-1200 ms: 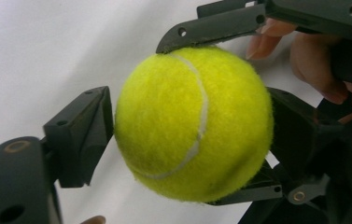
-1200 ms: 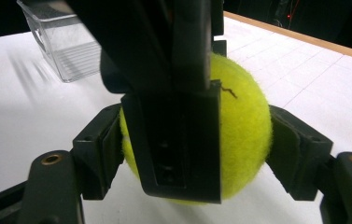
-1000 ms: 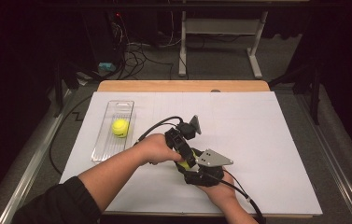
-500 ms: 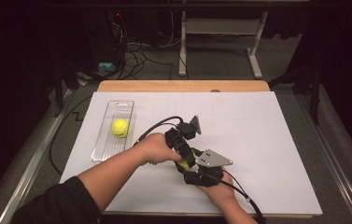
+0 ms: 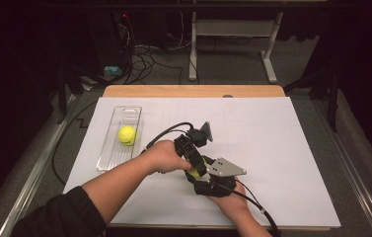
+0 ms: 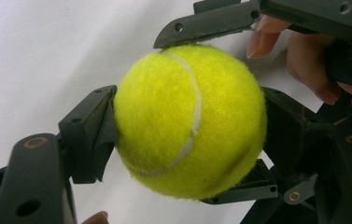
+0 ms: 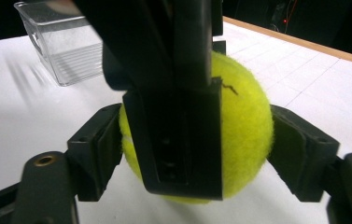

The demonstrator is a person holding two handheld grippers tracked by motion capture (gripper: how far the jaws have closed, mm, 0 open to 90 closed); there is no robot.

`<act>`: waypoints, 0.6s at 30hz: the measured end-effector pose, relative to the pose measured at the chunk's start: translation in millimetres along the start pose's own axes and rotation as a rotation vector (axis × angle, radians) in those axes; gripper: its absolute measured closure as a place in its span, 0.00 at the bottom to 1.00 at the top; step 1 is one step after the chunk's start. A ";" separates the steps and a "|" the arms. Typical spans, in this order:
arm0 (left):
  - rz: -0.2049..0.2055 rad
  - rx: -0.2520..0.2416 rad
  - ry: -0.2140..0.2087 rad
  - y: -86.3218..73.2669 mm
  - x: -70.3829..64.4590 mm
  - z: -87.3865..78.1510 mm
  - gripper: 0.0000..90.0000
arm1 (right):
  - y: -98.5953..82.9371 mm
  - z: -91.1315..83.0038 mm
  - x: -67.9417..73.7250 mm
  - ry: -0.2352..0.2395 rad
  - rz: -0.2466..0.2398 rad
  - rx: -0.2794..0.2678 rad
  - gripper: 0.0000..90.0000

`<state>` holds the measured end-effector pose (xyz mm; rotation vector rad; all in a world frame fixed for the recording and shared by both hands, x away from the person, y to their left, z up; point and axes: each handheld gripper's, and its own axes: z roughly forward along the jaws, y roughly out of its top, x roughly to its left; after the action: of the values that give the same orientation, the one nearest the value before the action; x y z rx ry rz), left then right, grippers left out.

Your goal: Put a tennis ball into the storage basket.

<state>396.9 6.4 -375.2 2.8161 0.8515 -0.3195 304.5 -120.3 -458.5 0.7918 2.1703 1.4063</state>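
I have the fuzzy yellow tennis ball (image 6: 190, 121) between both tools at once, low over the white surface (image 5: 282, 148) near my edge. My left tool (image 6: 183, 135) is clamped on its sides, and my right tool (image 7: 197, 154) also presses it from two sides, set crosswise to the left. Over the last second nothing has shifted: both hands sit where they were, so I judge this a handover paused at the double grip, neither side having let go. The second yellow tennis ball (image 5: 127, 135) lies in the clear plastic tray (image 5: 105, 160) at my left, likely where this one is headed.
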 end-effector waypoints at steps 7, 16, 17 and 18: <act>-0.011 -0.010 0.006 -1.4 1.0 -1.9 0.30 | -1.1 2.0 0.4 -0.011 0.010 0.011 0.13; -0.011 -0.007 0.017 -1.9 2.3 -1.8 0.30 | -1.3 3.2 -0.7 -0.029 0.002 0.012 0.00; -0.011 -0.008 0.019 -2.1 2.5 -1.6 0.30 | -1.4 2.9 -0.6 -0.031 -0.001 0.013 0.00; -0.013 -0.010 0.021 -2.1 2.7 -1.6 0.30 | -1.4 2.8 -0.3 -0.035 -0.002 0.012 0.00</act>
<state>398.1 10.0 -374.6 2.8107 0.8739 -0.2876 306.2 -119.1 -460.9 0.8122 2.1541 1.3695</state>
